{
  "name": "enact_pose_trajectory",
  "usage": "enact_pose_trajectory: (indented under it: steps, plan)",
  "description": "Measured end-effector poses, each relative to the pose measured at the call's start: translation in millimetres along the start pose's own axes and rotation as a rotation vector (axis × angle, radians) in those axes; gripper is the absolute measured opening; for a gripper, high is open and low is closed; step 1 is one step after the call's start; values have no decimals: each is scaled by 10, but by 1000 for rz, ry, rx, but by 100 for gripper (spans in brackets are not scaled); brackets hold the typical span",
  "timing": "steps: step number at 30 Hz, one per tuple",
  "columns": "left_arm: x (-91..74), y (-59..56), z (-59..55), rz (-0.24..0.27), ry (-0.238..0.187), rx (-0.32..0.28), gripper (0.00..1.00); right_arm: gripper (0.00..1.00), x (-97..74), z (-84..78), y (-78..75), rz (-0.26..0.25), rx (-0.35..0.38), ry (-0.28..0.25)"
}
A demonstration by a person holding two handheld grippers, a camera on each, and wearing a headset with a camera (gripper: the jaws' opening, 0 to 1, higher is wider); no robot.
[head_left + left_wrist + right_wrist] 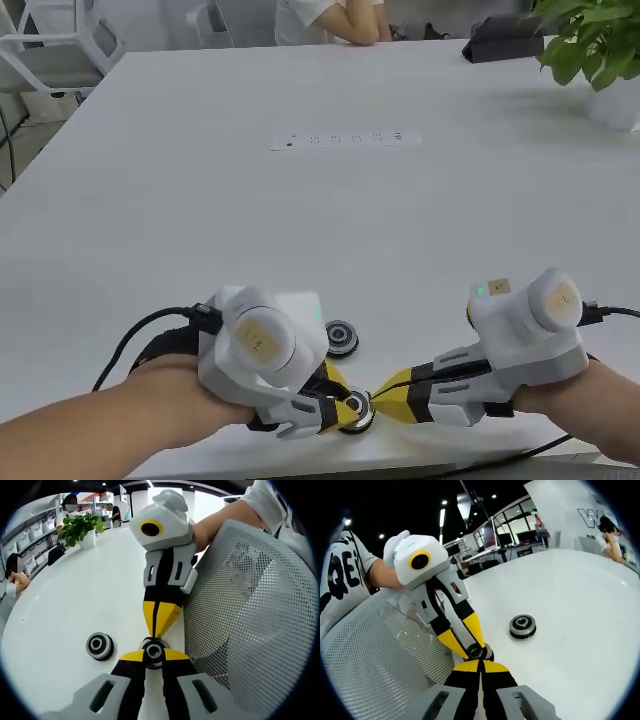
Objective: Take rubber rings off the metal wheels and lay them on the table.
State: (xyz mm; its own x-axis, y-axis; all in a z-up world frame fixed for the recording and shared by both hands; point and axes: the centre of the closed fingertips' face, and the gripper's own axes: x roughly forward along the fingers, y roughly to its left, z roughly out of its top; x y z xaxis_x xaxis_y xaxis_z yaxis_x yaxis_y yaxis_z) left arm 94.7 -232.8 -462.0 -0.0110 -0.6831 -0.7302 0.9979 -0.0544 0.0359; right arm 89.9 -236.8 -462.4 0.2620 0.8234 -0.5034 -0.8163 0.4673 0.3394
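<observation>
A small metal wheel with a black rubber ring sits at the table's near edge. My left gripper comes in from the left and is shut on the wheel, one yellow tip on each side. My right gripper comes from the right, its yellow tips pressed together on the ring at the wheel's rim. The right gripper meets the left one nose to nose. A second wheel with its ring lies flat just beyond, also seen as the loose wheel.
A white power strip lies mid-table. A potted plant and a black object stand at the far right, and a person's arm rests on the far edge. A mesh chair back is close to the near edge.
</observation>
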Motion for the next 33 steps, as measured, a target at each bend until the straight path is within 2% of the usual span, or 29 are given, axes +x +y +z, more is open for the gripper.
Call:
enact_pose_trajectory:
  steps: [33]
  plan:
    - [-2,-4,-1,5,10,6,6,0,36,46,55,13,-50,-15]
